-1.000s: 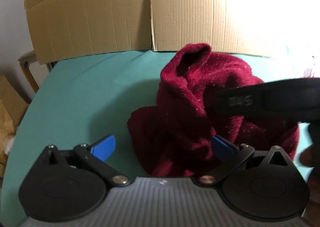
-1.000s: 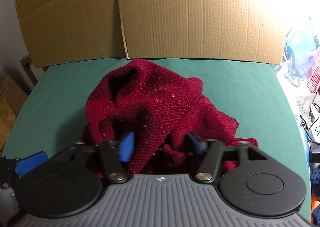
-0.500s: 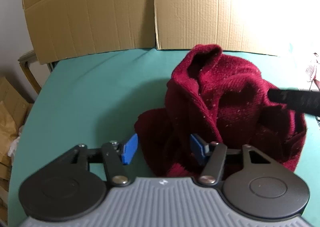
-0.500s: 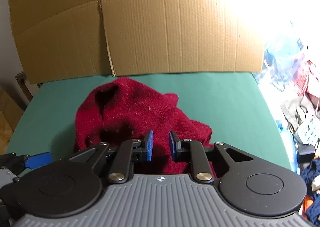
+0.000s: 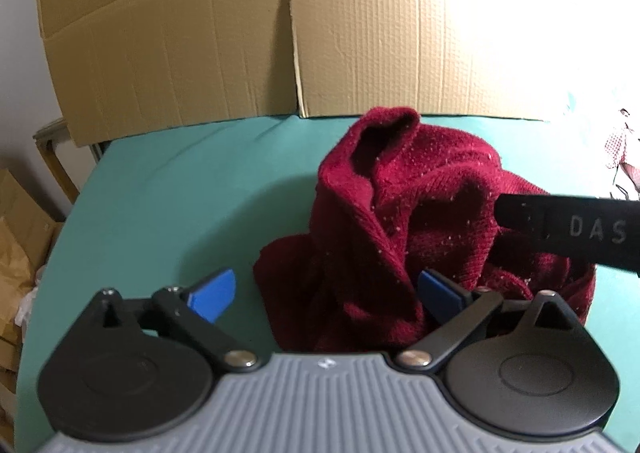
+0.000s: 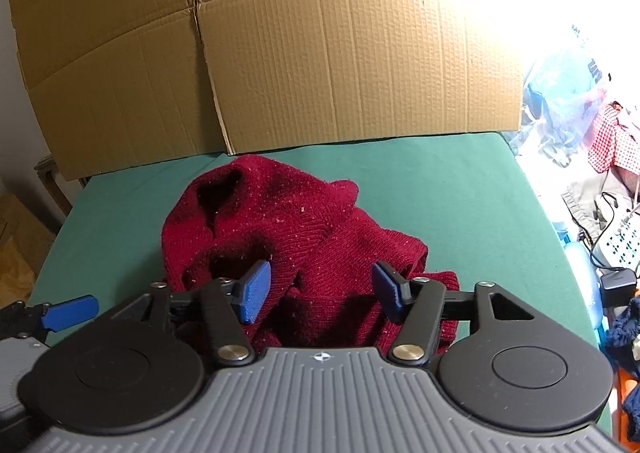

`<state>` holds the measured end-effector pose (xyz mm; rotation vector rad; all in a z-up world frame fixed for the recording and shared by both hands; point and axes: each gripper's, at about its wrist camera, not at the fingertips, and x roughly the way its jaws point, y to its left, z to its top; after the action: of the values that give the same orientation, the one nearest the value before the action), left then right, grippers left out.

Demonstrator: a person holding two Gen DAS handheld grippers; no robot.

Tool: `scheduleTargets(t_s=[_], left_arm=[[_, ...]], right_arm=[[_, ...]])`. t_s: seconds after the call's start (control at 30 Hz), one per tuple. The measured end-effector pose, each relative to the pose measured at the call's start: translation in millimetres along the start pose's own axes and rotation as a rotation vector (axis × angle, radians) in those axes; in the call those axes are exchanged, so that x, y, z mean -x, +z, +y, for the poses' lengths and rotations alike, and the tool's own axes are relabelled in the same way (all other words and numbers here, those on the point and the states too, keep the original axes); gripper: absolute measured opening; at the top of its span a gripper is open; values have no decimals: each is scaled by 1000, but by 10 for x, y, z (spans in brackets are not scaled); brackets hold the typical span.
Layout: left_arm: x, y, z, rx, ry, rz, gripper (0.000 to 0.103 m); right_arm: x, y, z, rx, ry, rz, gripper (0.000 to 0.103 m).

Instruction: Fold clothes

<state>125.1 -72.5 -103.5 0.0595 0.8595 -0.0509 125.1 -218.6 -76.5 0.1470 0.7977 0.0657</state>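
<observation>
A dark-red knit sweater (image 6: 288, 237) lies bunched in a heap on the green-covered table (image 6: 472, 193), w/ folds standing up and a rolled opening, collar or cuff, can't tell which, at its far side nearest the cardboard sheet (image 6: 340, 61) propped along the table's back edge. No flat panel, no squared edge, no neat crease shows: as it lies now the garment is crumpled, not folded, so spreading it out, finding sleeves & hem, and all the folds look left to do. The left gripper (image 5: 326, 291) is spread wide, blue pads either side of the heap's near-left lobe, gripping nothing. The right gripper (image 6: 320, 287) is likewise released, its pads parted over the near edge of the knit, nothing pinched btwn them. Its black body (image 5: 572, 227) juts in from the right in the left-wrist view, above the sweater. Off the table's right: plastic bags (image 6: 560, 101), a red-checked cloth (image 6: 616, 145), a power strip (image 6: 620, 241).
</observation>
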Motion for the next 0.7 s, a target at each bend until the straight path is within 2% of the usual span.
scheduleTargets(t_s=[0.07, 0.13, 0.23, 0.4, 0.5, 0.6, 0.7], left_arm=[[-80, -45, 53, 24, -26, 21, 92], [-152, -92, 100, 52, -73, 48, 73], [-194, -114, 119, 76, -145, 56, 55], [-182, -105, 62, 49, -188, 32, 34], [-209, -87, 73, 55, -181, 29, 29], [-176, -40, 139, 64, -175, 12, 23], [-96, 8, 239, 68, -137, -8, 20]], right_arm=[[-10, -9, -17, -7, 7, 3, 62], [-42, -16, -28, -12, 11, 9, 62], [-109, -23, -31, -12, 14, 18, 62], [-279, -4, 69, 44, -27, 12, 66], [-272, 3, 72, 50, -46, -12, 70], [-231, 8, 60, 48, -59, -41, 61], [-180, 11, 29, 40, -71, -67, 69]])
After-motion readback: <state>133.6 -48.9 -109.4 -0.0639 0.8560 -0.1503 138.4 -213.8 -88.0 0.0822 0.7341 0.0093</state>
